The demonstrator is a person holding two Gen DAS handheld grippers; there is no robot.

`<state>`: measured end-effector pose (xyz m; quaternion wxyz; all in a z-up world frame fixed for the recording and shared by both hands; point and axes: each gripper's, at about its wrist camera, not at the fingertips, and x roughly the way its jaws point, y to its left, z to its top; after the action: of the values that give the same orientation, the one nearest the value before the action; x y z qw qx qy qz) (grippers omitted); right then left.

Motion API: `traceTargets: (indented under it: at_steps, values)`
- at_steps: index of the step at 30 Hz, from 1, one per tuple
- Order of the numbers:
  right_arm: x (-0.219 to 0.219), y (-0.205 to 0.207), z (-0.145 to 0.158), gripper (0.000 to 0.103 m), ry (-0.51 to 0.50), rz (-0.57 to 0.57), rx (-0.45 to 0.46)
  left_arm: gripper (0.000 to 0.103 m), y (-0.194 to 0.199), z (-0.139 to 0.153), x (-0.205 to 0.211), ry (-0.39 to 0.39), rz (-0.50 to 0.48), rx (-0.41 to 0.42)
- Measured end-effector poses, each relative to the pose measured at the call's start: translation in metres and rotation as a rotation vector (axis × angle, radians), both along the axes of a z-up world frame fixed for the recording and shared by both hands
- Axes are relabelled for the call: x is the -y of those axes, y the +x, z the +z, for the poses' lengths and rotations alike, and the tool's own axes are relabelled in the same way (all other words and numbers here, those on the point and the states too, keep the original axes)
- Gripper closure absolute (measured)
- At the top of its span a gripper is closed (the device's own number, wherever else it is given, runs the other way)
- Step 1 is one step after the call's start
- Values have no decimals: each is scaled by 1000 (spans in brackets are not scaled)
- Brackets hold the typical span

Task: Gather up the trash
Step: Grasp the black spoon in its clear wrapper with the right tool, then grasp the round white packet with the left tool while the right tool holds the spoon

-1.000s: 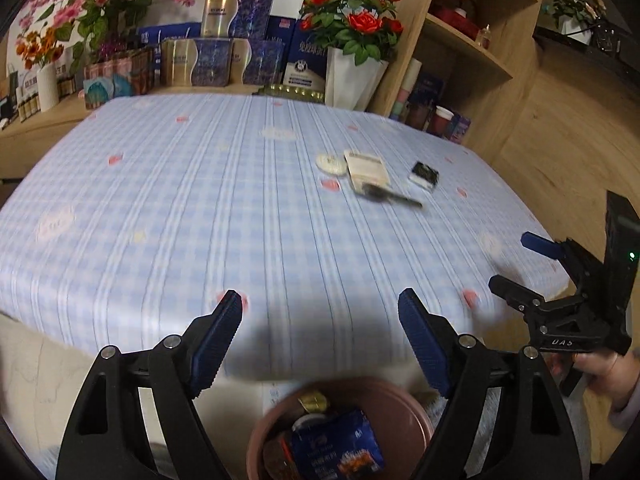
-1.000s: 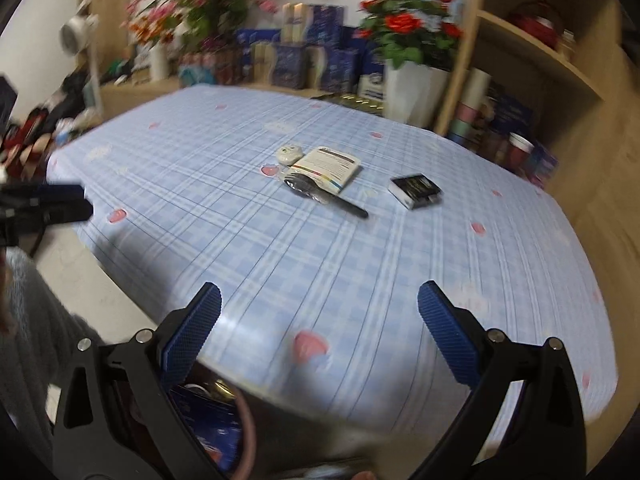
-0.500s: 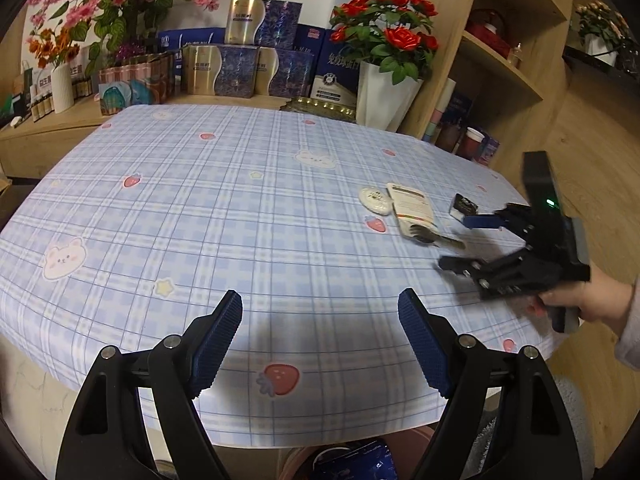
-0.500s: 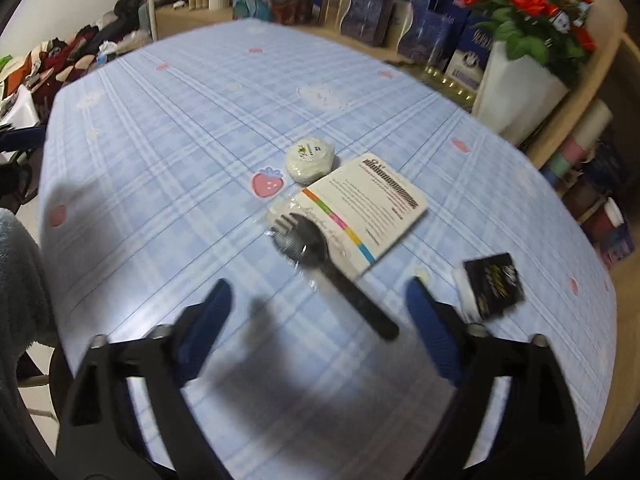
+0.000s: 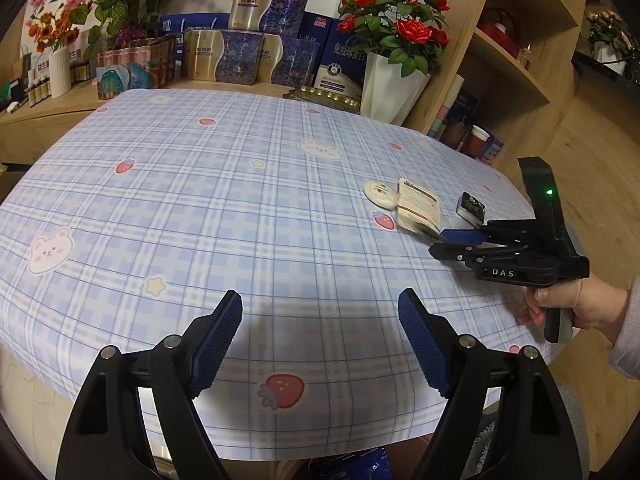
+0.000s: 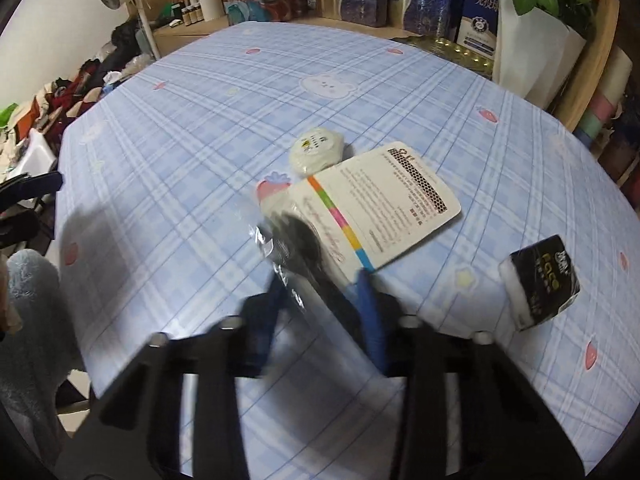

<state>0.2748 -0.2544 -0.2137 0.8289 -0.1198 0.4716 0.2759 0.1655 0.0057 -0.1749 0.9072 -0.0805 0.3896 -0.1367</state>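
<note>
My left gripper (image 5: 320,336) hung over the near edge of the table (image 5: 200,208) with its blue pads spread wide and nothing between them; only checked cloth with strawberries and bears lay under it.

Farther right on the cloth lay the trash. First came a small round white packet (image 6: 316,150), flat and wrapped in clear film, just beside a printed strawberry. Touching it on the right lay a white card sachet (image 6: 384,204) with a stripe of coloured blocks down one edge and fine black print. Across the sachet's near corner lay a black plastic fork (image 6: 304,248) sealed in a clear sleeve, its head on the card and its handle running back toward me. Well apart to the right sat a little black tissue pack (image 6: 540,284) with gold lettering and white ends.

My right gripper (image 6: 320,300) pointed down at the fork, and its jaws were closing, one blue pad on each side of the handle, which sat between them. The view was blurred there, so I could not tell whether the pads already pressed on it. My right hand (image 5: 576,304) held that tool at the table's right edge.
</note>
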Motion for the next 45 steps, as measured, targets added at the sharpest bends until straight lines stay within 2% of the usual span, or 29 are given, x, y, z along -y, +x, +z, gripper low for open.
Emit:
traceTargets:
  at_steps: [4, 10, 14, 17, 23, 27, 31, 35, 39, 45]
  values:
    - [2, -14, 1, 89, 25, 17, -21, 25, 2, -1, 7, 3, -15, -10]
    - [20, -33, 17, 92, 160, -15, 7, 25, 9, 0, 21, 1, -41, -21]
    - [47, -35, 25, 92, 203, -159, 89, 25, 23, 1, 30, -8, -58, -40]
    - [59, -38, 24, 92, 157, -263, 174, 25, 39, 2, 40, -14, -62, -56]
    - [62, -45, 26, 92, 142, -354, 301, 25, 78, 6, 62, -18, -47, -73]
    - [68, -45, 21, 92, 159, -390, 302, 27, 107, 5, 77, -21, -24, -94]
    - [87, -42, 20, 92, 239, -446, 262, 39, 138, -4, 94, -6, -6, -131]
    - [101, -42, 18, 92, 300, -510, 249, 44, 161, -14, 108, 5, 18, -155]
    - [94, -44, 16, 92, 282, -486, 266, 49, 175, -23, 118, 49, 61, -150]
    - [93, -41, 13, 92, 277, -478, 250, 49, 186, -35, 124, 41, 91, -160]
